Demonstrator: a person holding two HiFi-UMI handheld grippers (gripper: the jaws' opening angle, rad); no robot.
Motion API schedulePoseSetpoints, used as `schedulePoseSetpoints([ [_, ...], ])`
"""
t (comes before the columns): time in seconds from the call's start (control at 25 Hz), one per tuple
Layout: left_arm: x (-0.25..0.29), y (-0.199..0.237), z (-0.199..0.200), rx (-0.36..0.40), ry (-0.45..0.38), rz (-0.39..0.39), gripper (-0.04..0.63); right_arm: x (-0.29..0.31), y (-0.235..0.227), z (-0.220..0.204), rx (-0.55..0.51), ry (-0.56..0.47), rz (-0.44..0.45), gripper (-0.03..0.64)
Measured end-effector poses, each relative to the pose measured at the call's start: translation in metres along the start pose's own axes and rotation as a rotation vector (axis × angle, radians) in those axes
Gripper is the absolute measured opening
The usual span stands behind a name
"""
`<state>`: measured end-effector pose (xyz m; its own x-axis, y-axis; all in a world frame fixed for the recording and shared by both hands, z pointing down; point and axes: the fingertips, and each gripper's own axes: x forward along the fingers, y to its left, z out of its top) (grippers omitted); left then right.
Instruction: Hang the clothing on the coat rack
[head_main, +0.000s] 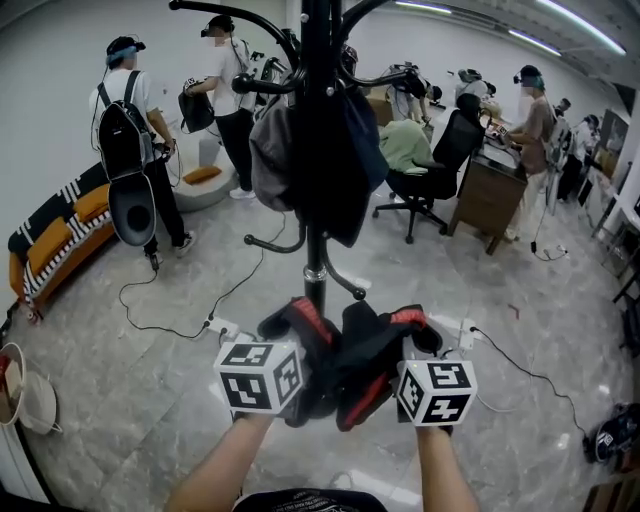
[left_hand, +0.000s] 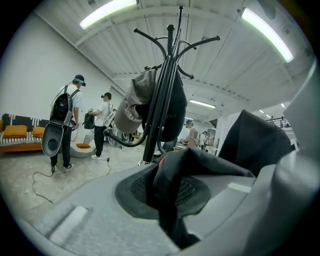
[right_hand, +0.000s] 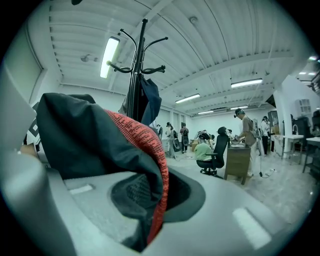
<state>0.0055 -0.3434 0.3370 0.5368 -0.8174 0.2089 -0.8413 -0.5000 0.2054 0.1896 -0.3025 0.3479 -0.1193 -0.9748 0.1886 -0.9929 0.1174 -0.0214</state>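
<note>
Left gripper (head_main: 290, 355) fingers (left_hand: 100, 220) clamped on black garment (head_main: 350, 365); right gripper (head_main: 410, 365) fingers pinched its red ribbed trim. I held garment spread between both grippers, low before coat rack (head_main: 316, 150), probably to lift it onto free hook (head_main: 345, 282). Fabric soft, limp, bunched. Rack: black metal pole, curved arms, carrying dark jacket (head_main: 345, 170) and grey item (head_main: 268, 160).

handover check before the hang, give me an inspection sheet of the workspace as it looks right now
surface: pale stone-look floor
job's things: black red-trimmed garment held in front of coat rack, which already carries dark clothes
clutter: white bucket at left
grippers: left gripper and right gripper both shut on the garment
cables: power strip and loose cables on the floor by the rack
surroundings: people, striped sofa, office chair, desk
</note>
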Motion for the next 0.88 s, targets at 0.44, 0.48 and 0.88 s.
schedulePoseSetpoints([
  [0.44,0.015,-0.001,-0.015,-0.041,-0.009,0.119,0.028,0.025,-0.027,-0.013,-0.007,0.024,0.091,0.021],
  [0.48,0.016,0.0,-0.016,-0.047,-0.011,0.133,0.028,0.028,-0.029,-0.015,-0.008,0.026,0.1,0.021],
  [0.88,0.012,0.023,-0.015,-0.098,-0.05,0.249,0.028,0.049,-0.041,-0.02,-0.011,0.036,0.151,0.021],
])
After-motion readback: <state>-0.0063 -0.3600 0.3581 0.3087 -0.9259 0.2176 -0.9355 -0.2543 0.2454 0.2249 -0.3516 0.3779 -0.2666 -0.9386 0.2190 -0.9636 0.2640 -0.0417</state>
